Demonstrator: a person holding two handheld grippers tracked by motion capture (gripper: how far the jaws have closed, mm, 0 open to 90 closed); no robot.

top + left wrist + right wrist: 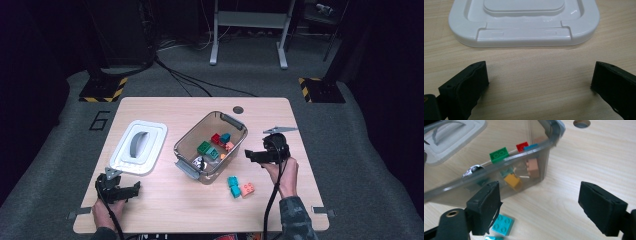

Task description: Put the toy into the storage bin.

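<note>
Wooden tabletop (165, 200) fills mid-frame. Centre, the clear bin (186, 140) holds green, red, blue bricks. Left of it lies the white lid (152, 150). Lower left, the left gripper (136, 188), jaws wide, empty. Right of centre, the right gripper (247, 155), jaws wide. Below the bin, a teal brick (233, 186) touches an orange brick (247, 189).

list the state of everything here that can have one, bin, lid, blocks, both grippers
bin: open, lid off, upright on the table
lid: off the bin, lying flat on the table beside it
blocks in the bin: loose inside
teal block and orange block: out of the bin, on the table
left gripper: open, empty, facing the lid
right gripper: open, empty, beside the bin
</note>
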